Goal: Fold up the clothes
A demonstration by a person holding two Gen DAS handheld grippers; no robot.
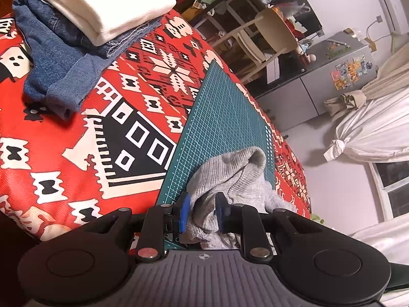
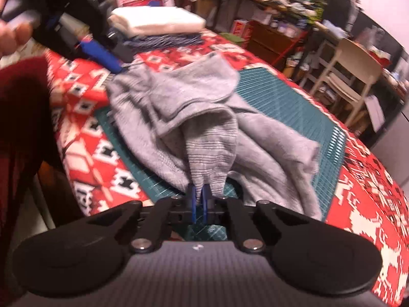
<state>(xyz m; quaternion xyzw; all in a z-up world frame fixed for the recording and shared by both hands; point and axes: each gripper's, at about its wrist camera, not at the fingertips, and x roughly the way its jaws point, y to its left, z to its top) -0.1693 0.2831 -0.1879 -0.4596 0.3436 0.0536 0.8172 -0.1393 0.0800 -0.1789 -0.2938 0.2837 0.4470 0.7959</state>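
- A grey sweater (image 2: 204,117) lies crumpled on a green cutting mat (image 2: 301,107), partly lifted at two places, with loose folds spilling toward the mat's near edge.
- The right gripper (image 2: 198,199) has its blue fingers almost together, pinching the ribbed hem of the sweater, which rises in a bunch from the fingertips.
- The left gripper (image 1: 203,211) has its blue fingers (image 1: 184,209) a moderate way apart, with grey cloth bunched between them; in the left wrist view I cannot tell whether the pads press on it. In the right wrist view this gripper sits at the sweater's far left corner, held by a hand (image 2: 10,33).
- A dark red sleeve (image 2: 23,128) fills the left of the right wrist view.
- The mat rests on a red, white and black patterned tablecloth (image 1: 76,138).
- Well apart from the sweater, folded jeans (image 1: 56,58) lie on the cloth with a folded cream garment (image 1: 110,2) stacked on top.
- Beyond the table stands a pale wooden chair (image 1: 268,33).
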